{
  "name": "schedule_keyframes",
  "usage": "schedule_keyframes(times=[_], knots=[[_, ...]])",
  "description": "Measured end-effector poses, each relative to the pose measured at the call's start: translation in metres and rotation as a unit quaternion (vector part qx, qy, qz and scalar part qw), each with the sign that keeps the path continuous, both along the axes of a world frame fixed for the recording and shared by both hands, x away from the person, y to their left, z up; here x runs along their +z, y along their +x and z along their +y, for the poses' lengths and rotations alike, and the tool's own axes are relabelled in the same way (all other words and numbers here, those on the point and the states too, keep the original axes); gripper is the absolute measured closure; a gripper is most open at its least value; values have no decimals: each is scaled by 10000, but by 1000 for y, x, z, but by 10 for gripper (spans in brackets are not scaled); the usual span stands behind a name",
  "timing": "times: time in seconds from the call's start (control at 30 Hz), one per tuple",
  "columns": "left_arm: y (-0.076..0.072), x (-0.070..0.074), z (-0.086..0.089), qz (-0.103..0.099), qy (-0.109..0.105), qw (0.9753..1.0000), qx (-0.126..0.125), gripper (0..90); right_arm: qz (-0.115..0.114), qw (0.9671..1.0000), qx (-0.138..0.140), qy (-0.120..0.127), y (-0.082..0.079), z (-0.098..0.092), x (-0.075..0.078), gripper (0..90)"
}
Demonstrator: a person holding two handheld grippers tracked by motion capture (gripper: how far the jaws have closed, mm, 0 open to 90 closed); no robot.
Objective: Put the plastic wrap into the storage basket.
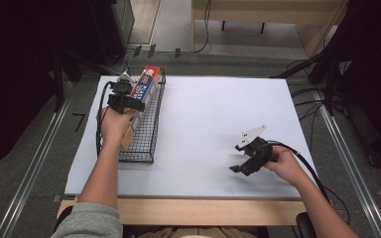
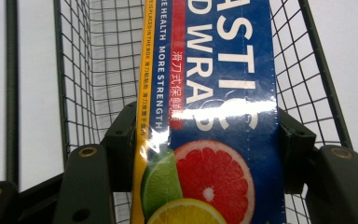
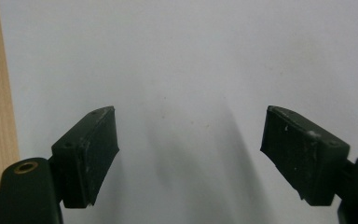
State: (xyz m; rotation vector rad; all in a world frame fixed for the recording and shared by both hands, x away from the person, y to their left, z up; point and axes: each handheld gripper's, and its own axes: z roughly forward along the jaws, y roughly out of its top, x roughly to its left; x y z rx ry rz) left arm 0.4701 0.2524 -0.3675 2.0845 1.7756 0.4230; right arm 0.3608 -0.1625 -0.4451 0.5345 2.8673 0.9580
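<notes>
1. Your left tongs (image 1: 125, 102) are closed on the plastic wrap box (image 2: 214, 116), a jaw pressed to each long side; that crosswise grip keeps the long box from swinging while it sits in or just over the wire basket (image 1: 149, 130), which lies directly under these tongs
2. In the left gripper view the box runs straight ahead between the jaws, with the basket mesh (image 2: 98, 70) behind and to both sides of it; whether it rests on the basket floor or hangs just above it, I can't tell
3. Your right tongs (image 1: 247, 161) stand wide open with nothing between them, low over the white sheet on the desk (image 1: 213, 124), well apart from the basket; my guess is you are keeping them out of the way
4. Hard to make out: the near end of the box is cut off below the left tongs; your hand (image 1: 113, 124) covers part of it from above; glare washes out some lettering
</notes>
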Motion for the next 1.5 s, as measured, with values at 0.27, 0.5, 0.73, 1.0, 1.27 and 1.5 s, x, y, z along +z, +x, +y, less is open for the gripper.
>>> schedule_keyframes(times=[0.27, 0.5, 0.73, 1.0, 1.27, 1.5], knots=[[6, -9, -6, 16, -28, 10000, 79, 396, -6, 10000, 6, -24, -1, 0, -1, 193], [7, -22, -12, 166, 13, 9998, 78, 395, -22, 10000, 28, -48, -1, 1, -1, 193], [8, -25, -16, 250, 18, 9996, 90, 394, -20, 10000, 45, -55, -1, 1, -1, 193], [9, -31, -22, 497, 124, 9987, -65, 380, -6, 10000, 59, -59, -2, 2, -1, 194], [7, -30, -21, 453, 54, 9989, -123, 373, -24, 10000, 56, -63, -2, 2, -1, 195], [-2, -3, -19, 127, -211, 9993, -299, 338, -25, 10000, 61, -72, -3, 1, 0, 194]])
